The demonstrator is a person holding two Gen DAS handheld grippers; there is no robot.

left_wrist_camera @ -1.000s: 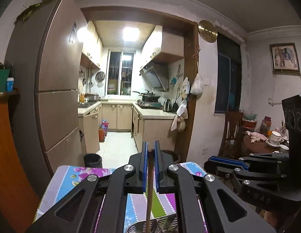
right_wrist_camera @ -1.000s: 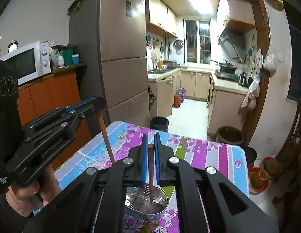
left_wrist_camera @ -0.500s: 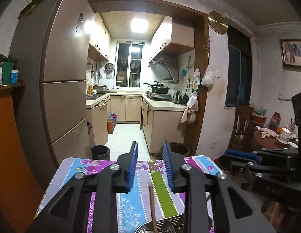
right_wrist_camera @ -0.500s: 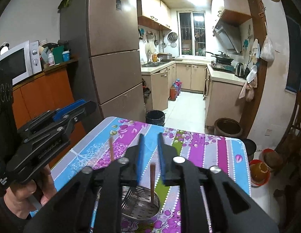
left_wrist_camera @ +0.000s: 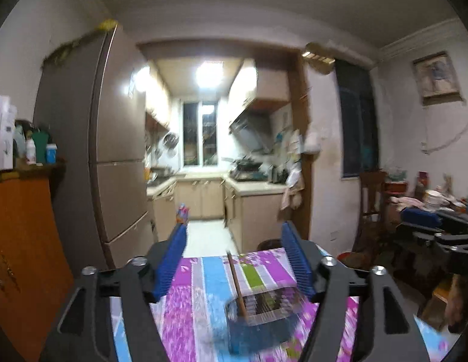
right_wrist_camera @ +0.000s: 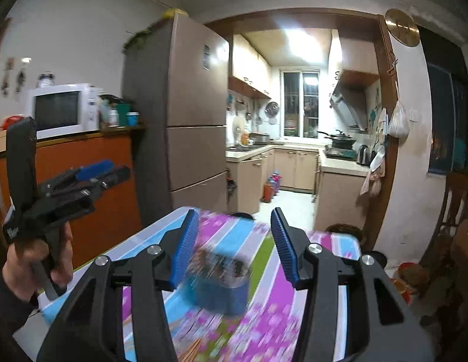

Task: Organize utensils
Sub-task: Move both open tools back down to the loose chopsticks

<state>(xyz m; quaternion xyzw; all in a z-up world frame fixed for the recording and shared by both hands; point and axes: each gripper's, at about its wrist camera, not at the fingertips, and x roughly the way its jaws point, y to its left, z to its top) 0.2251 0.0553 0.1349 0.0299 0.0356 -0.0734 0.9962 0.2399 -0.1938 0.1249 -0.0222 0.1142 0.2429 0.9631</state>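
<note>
Both sets of jaws stand apart with nothing pressed between the pads, and both have just been opening. Between the left gripper (left_wrist_camera: 234, 259) pads, a chopstick (left_wrist_camera: 237, 286) leans free out of the metal holder (left_wrist_camera: 264, 316), which sits on the striped tablecloth (left_wrist_camera: 188, 301), well in from the far edge. The right gripper (right_wrist_camera: 234, 241) frames the same holder (right_wrist_camera: 222, 283) below it; its own chopstick I cannot make out through the blur.

The risk, as I judge it, lies in the holder. A chopstick leaning on the rim puts weight high and to one side, and a light holder could tip or skid on the cloth if a finger clips the stick on the way out. A stick that only caught the rim could also slide out onto the table.

The left gripper points about level toward the kitchen doorway. The right points slightly down at the table. In the right view the person's left hand (right_wrist_camera: 38, 259) wraps the other gripper's handle beside the table's left edge.
</note>
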